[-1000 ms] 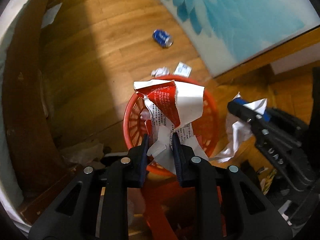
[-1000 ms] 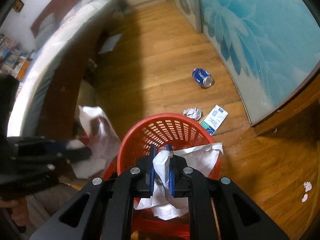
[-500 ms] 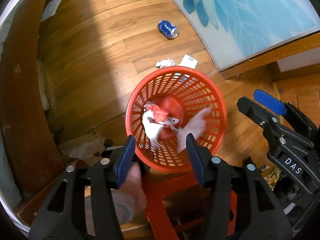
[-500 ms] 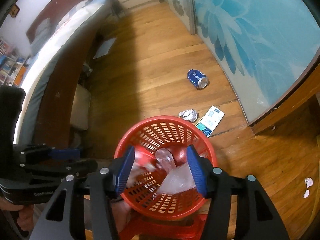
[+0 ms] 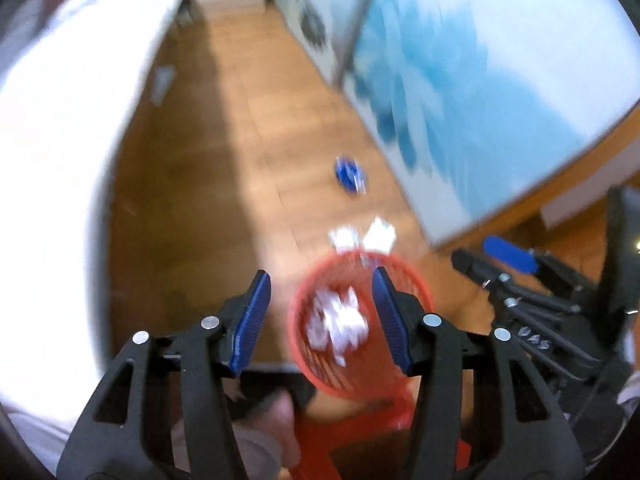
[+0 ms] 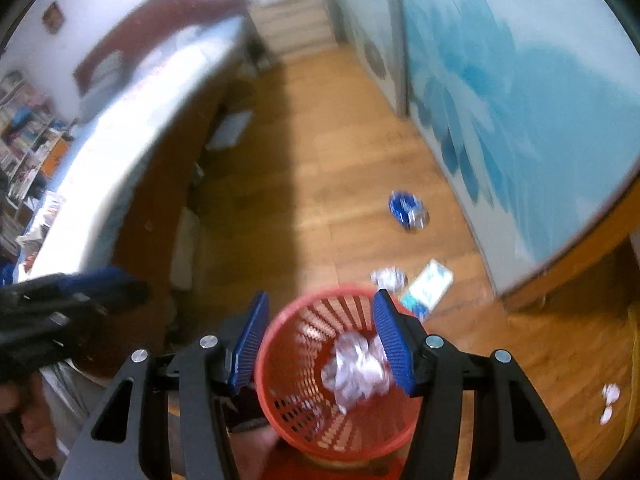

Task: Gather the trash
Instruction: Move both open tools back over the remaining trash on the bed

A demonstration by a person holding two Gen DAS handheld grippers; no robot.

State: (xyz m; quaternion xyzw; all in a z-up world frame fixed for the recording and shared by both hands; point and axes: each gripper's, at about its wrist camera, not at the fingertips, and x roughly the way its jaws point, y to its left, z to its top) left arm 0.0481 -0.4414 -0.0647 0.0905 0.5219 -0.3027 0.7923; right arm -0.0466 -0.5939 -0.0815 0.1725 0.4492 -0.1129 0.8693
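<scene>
Showing white scraps (image 6: 610, 400) — right view only.

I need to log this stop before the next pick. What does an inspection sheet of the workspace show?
Surface: wooden floor, partly shadowed.
Job's things: red basket holding crumpled paper; on the floor beyond it a blue can, a paper wad and a flat carton.
Clutter: white scraps at right.
Grippers: left claw and right claw open, empty.
Cables: nothing seen.
Surroundings: bed, blue flower panel, drawers.
</scene>
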